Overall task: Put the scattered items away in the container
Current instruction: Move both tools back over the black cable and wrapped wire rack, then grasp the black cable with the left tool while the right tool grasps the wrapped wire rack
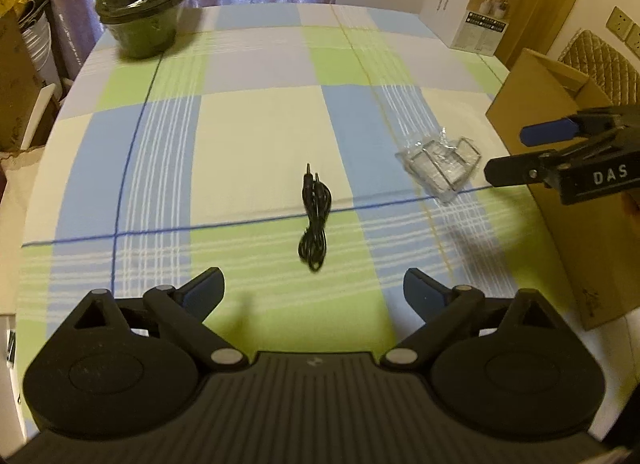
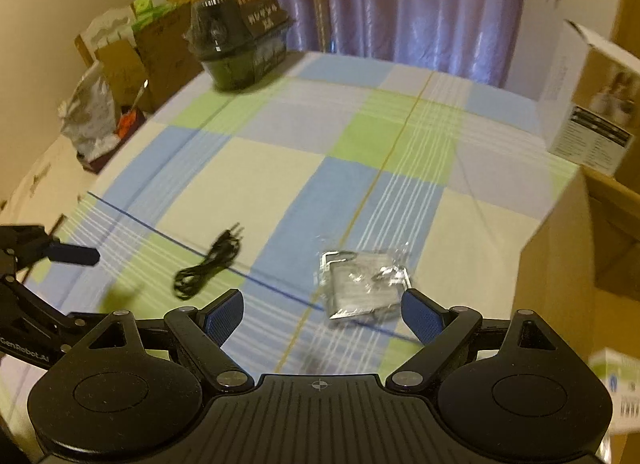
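A coiled black cable (image 1: 315,220) lies on the checked tablecloth just ahead of my open left gripper (image 1: 314,292); the right wrist view shows the cable (image 2: 208,264) to the left. A clear plastic packet with a metal part (image 2: 366,284) rests close in front of my open right gripper (image 2: 322,314), nearer its right finger. The same packet (image 1: 440,166) sits right of the cable. A brown cardboard box (image 1: 580,200) stands open at the table's right edge, and my right gripper (image 1: 508,154) hovers beside it, open and empty.
A dark wrapped pot (image 1: 140,4) stands at the far left corner of the table (image 1: 260,116). A white product box (image 1: 468,4) stands at the far right. Cardboard boxes and bags (image 2: 116,76) crowd the floor on the left. Purple curtains hang behind.
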`<state>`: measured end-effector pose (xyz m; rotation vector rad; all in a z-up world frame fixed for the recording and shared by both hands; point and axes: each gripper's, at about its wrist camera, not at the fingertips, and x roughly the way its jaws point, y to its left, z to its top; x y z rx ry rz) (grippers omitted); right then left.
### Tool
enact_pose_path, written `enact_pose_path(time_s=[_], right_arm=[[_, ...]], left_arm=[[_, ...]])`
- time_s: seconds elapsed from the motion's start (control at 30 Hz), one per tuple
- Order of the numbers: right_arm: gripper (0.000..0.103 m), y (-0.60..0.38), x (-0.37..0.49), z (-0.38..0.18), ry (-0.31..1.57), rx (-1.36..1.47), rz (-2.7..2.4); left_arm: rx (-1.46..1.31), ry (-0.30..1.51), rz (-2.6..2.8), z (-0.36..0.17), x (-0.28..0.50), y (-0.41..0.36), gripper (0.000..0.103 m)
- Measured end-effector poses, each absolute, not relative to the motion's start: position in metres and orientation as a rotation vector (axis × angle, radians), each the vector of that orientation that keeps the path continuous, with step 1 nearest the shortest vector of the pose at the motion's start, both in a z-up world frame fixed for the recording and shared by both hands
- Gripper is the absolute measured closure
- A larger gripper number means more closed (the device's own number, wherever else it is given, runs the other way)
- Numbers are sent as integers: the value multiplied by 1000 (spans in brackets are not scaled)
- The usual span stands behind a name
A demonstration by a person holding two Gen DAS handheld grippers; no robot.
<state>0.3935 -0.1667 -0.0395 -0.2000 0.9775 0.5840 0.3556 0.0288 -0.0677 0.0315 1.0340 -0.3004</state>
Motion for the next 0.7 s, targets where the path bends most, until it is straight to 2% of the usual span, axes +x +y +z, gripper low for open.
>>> enact_pose_path(time_s=[0.27,0.33,0.4,0.53,0.63,0.7], right_arm=[[12,-156,421,-74,1038,-303,598],[12,-153,424,-81,1048,-331,599],[12,-153,429,-87,1058,-331,596],[12,-155,435,-94,1070,-330,576],[12,-157,438,-97,1074,-325,570],[12,-159,440,-99,1078,-314,564]], left_arm=[[49,1040,-341,-89,385,18,11],[54,1051,-349,-94,390,15,17],[54,1070,-360,-100,397,14,31],[43,1085,-365,-110,408,14,36],[45,1084,-368,-115,413,12,48],[46,1085,-364,-117,416,12,62]])
